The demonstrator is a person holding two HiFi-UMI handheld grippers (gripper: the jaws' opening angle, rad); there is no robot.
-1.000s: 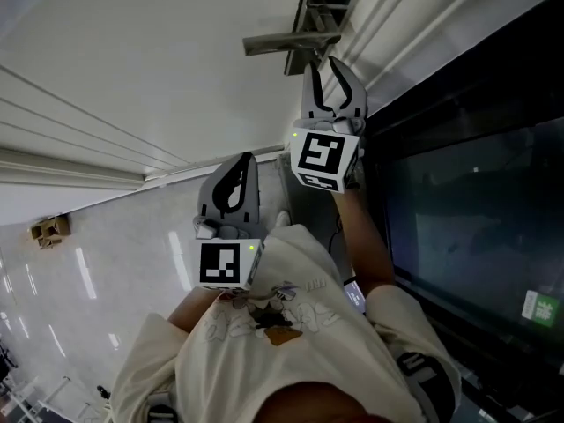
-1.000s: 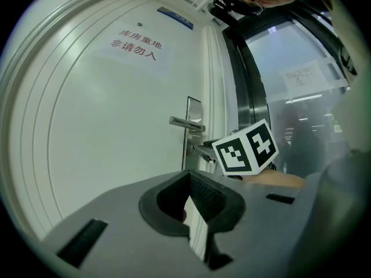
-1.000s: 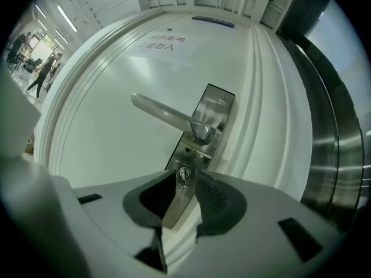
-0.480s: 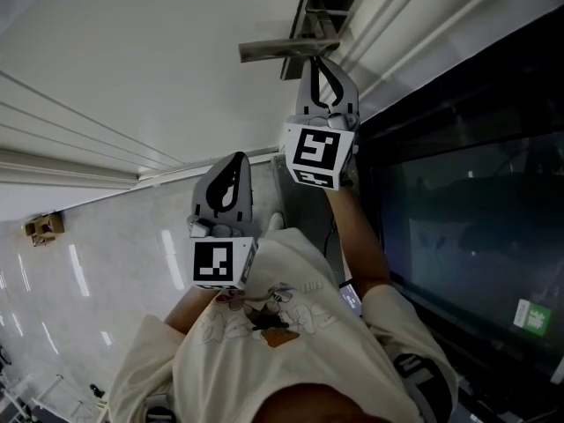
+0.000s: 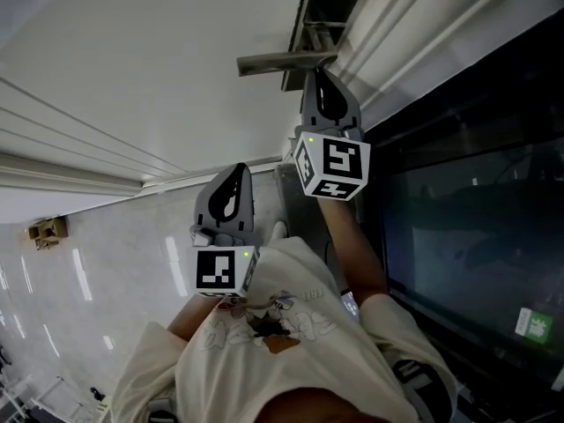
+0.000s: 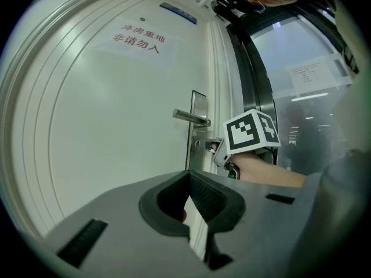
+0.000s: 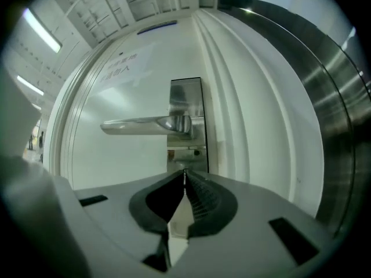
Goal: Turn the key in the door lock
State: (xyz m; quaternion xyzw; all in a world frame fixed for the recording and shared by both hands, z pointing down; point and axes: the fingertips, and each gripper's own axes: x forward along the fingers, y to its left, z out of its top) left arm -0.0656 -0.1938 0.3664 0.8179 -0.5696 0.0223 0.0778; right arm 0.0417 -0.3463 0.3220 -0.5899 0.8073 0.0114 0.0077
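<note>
A silver lever handle (image 7: 145,125) sits on a lock plate (image 7: 186,94) on the white door (image 5: 159,69). The lock cylinder (image 7: 186,153) is just below the handle. My right gripper (image 7: 184,174) points level at that cylinder with its jaws pressed together. Only a thin sliver of the key shows at their tips; the rest is hidden. From the head view, the right gripper (image 5: 321,76) reaches up under the handle (image 5: 286,60). My left gripper (image 5: 234,173) hangs back from the door, lower and to the left, shut on nothing. The left gripper view shows its own tips (image 6: 187,175) meeting.
A dark glass panel (image 5: 467,227) in a steel frame (image 7: 333,103) borders the door on the right. A paper sign (image 6: 142,38) hangs on the door above the handle. A small box (image 5: 50,229) lies on the glossy floor at the far left.
The right gripper's jaws have closed at the lock and the gripper has rolled, so its marker cube now shows a different face. The left gripper has stayed put.
</note>
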